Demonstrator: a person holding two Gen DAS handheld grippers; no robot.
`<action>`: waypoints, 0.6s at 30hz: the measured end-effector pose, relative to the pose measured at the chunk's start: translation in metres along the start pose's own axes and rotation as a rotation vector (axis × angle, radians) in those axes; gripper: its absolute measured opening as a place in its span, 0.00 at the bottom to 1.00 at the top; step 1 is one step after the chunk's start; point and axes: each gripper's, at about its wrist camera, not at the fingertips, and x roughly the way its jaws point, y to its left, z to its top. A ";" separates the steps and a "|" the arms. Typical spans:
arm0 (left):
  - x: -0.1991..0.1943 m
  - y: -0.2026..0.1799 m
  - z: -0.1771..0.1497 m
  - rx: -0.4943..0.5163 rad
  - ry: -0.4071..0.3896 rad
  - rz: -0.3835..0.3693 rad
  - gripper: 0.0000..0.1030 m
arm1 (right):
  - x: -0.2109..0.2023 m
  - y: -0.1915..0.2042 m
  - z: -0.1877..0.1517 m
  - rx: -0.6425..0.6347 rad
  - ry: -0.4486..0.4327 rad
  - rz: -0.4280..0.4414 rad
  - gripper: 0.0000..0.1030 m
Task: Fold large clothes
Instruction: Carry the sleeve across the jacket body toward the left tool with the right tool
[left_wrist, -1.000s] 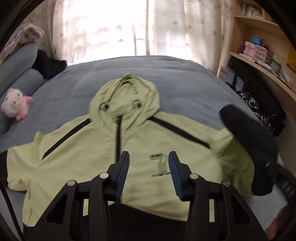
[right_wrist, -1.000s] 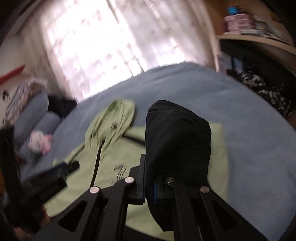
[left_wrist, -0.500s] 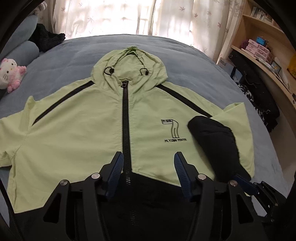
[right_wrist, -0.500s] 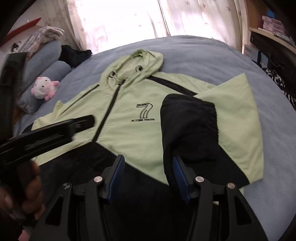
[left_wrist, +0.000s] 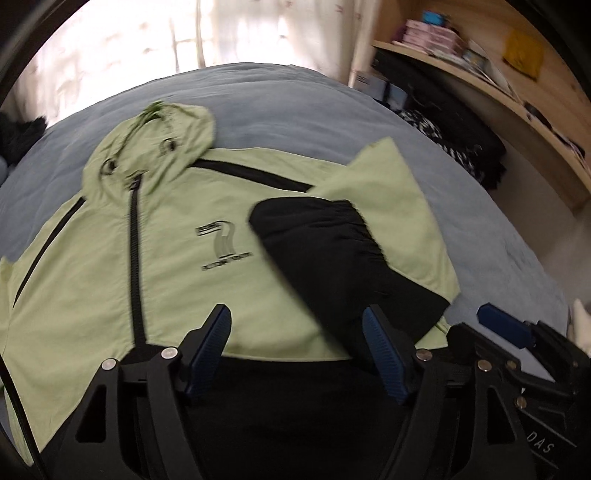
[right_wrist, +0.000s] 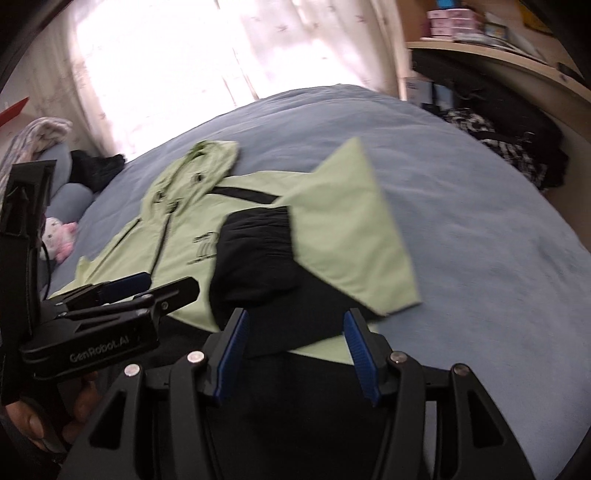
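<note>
Jacket (left_wrist: 177, 266): flat on the bed (left_wrist: 369, 122), hood far, right sleeve (left_wrist: 332, 258) folded across the chest.
Left gripper (left_wrist: 297, 350): spread wide, empty.
Right gripper (right_wrist: 295, 350): spread wide, empty.

A pale lime-green hooded jacket of thin fabric (left_wrist: 110, 266) lies front-up, spread flat on the grey-blue bed (left_wrist: 280, 110). Its black zipper (left_wrist: 133, 251) is closed up the middle, black stripes run off toward the shoulders, and a small black number seven is printed on the chest. The hood (left_wrist: 147, 147) lies flat toward the window. One sleeve is folded inward over the chest, its black cuff (left_wrist: 325, 243) resting just beside the print.
</note>
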 end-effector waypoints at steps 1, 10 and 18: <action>0.004 -0.007 0.000 0.018 0.011 -0.001 0.71 | -0.001 -0.006 -0.001 0.011 -0.002 -0.011 0.52; 0.053 -0.059 0.000 0.195 0.109 0.101 0.71 | 0.005 -0.033 -0.017 0.084 0.028 -0.001 0.52; 0.085 -0.063 0.007 0.173 0.154 0.141 0.79 | 0.010 -0.053 -0.022 0.161 0.048 -0.004 0.52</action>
